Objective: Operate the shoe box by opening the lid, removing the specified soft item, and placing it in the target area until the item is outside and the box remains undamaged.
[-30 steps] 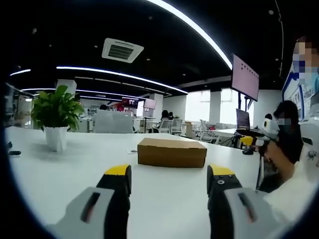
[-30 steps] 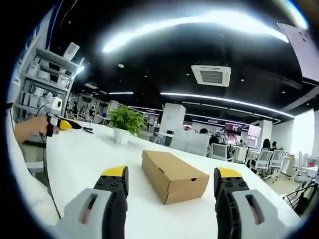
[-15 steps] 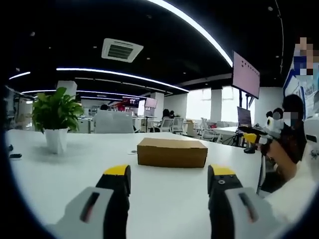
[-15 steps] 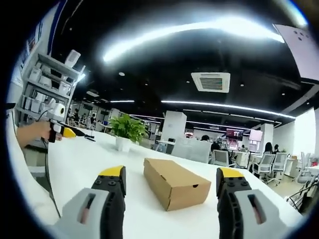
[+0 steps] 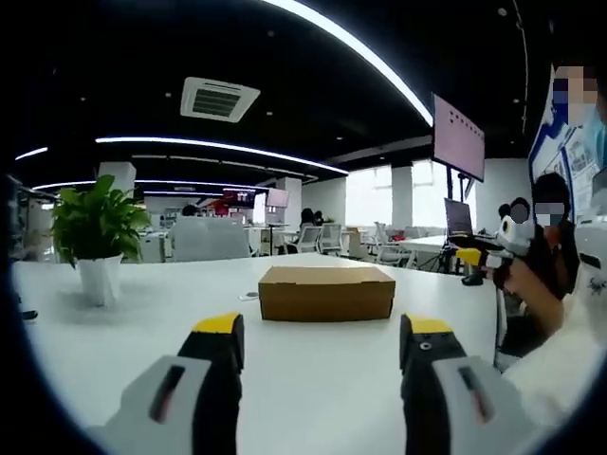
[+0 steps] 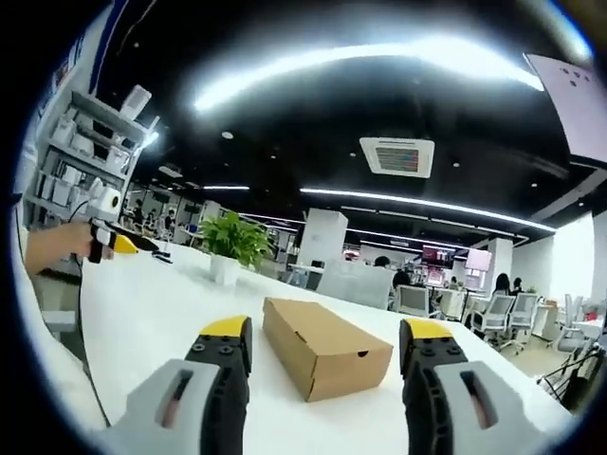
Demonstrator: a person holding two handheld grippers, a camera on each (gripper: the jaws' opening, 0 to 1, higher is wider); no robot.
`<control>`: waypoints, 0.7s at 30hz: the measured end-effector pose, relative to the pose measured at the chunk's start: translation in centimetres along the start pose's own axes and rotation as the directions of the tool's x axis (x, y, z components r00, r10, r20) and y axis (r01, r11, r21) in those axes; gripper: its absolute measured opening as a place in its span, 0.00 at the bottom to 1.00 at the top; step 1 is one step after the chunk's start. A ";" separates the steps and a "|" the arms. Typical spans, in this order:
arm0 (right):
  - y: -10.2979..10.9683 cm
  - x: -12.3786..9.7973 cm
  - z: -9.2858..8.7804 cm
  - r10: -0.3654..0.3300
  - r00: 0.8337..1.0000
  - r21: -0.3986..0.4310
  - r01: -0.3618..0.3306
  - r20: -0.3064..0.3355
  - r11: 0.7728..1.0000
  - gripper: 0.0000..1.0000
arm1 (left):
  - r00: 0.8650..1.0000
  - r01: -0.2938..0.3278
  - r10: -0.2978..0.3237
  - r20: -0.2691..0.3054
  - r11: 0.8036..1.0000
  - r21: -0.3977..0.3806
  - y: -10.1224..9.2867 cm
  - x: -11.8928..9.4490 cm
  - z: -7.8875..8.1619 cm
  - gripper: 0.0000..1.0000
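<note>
Both cameras have shifted slightly since a second ago, while the box (image 5: 326,292) sits lid shut in the same spot on the white table (image 5: 114,351), with the plant (image 5: 92,232) at the far left. Left gripper (image 5: 322,334) has its jaws wide apart, holding and touching nothing, with the box ahead of and between the yellow tips, clear of both. Right gripper (image 6: 324,337) is also spread wide and empty, the box (image 6: 325,346) lying at an angle between its jaws without contact, and the other gripper (image 6: 112,242) is held by a hand (image 6: 55,247) at far left
</note>
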State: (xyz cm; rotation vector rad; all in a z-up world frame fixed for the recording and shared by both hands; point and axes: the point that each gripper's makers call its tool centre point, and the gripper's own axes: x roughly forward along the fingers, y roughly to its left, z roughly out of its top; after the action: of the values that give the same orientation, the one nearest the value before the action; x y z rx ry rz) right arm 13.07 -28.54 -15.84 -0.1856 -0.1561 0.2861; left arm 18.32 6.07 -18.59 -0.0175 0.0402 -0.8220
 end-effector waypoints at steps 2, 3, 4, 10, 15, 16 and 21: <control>0.2 0.5 0.7 0.009 1.000 0.022 -0.009 0.021 1.000 0.71 | 1.000 -0.007 0.007 0.001 1.000 0.012 0.3 0.3 0.1 0.69; 0.3 0.7 0.8 0.008 1.000 0.027 -0.009 0.025 1.000 0.71 | 1.000 -0.014 0.013 0.020 1.000 0.020 0.4 0.3 0.5 0.69; 0.4 0.9 0.9 0.009 1.000 0.030 -0.010 0.024 1.000 0.71 | 0.999 -0.016 0.016 0.037 1.000 0.013 0.6 0.4 0.8 0.70; 1.1 1.6 1.5 0.039 0.998 0.075 -0.042 0.042 0.996 0.71 | 0.999 -0.012 0.013 0.041 1.000 -0.019 1.6 0.6 1.5 0.70; 1.3 1.9 1.2 0.052 0.999 0.054 -0.052 0.011 0.997 0.74 | 1.000 -0.023 0.023 -0.007 1.000 0.015 2.1 0.7 1.2 0.70; 1.4 2.0 1.2 0.059 0.998 0.050 -0.060 0.005 0.997 0.74 | 1.000 -0.024 0.024 -0.009 0.999 0.021 2.0 0.6 1.2 0.70; 2.1 1.8 0.7 0.090 0.996 0.020 -0.089 -0.029 0.996 0.74 | 0.999 -0.003 0.004 0.046 0.999 -0.035 2.0 0.6 2.5 0.74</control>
State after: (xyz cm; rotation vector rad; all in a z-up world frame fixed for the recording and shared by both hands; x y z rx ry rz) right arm 14.10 -25.97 -15.38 -0.1786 -0.1155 0.3736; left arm 20.27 7.02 -16.16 -0.0697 0.0109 -0.8170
